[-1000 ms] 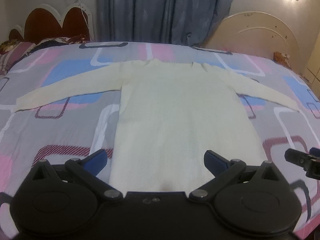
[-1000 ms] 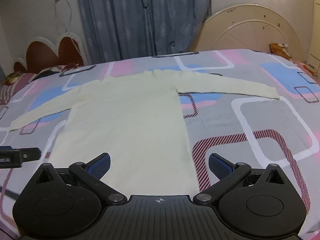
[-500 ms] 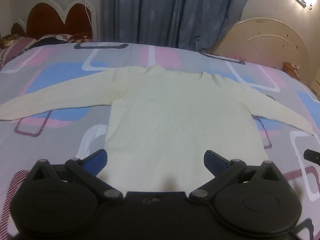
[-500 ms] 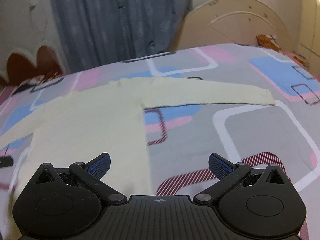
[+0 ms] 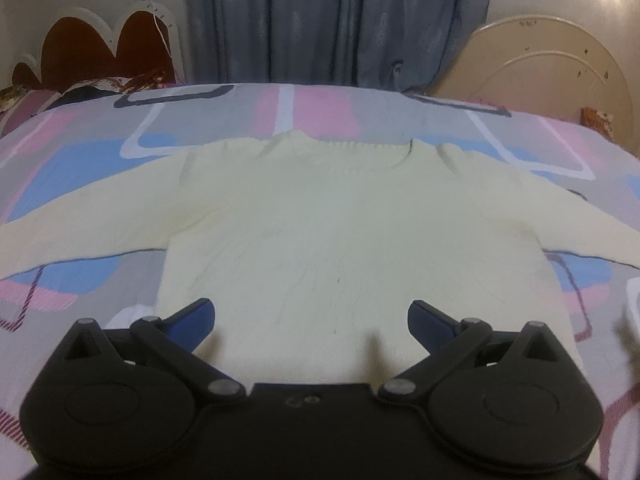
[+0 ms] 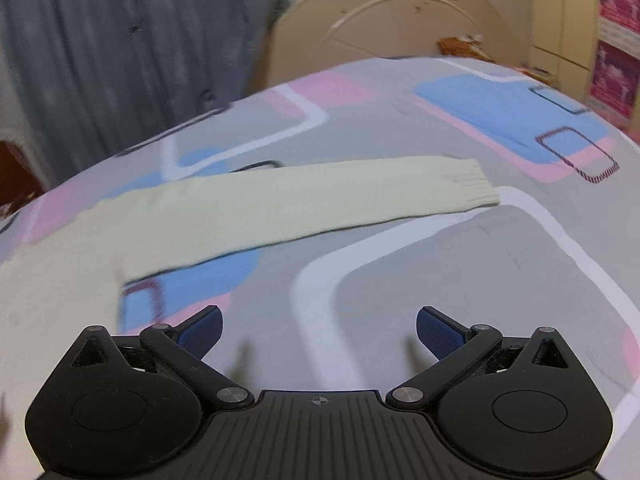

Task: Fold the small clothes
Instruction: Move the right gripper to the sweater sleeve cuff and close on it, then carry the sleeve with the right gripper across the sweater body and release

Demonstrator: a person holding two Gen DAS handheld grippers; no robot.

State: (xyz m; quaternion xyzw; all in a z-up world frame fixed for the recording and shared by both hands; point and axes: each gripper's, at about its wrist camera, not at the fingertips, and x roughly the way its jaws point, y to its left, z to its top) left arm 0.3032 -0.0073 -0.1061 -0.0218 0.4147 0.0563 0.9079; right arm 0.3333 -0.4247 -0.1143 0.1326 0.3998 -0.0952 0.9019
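A cream knitted long-sleeved sweater (image 5: 344, 232) lay flat, sleeves spread, on the grey, pink and blue patterned bedspread (image 6: 460, 260). The left gripper (image 5: 311, 314) and the right gripper (image 6: 319, 322) both had fingers apart, holding nothing.

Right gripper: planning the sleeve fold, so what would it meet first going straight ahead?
Probably the patterned bedspread, bare between the open right gripper's fingers; the cream knitted sweater's sleeve lies beyond. Depth is unclear.
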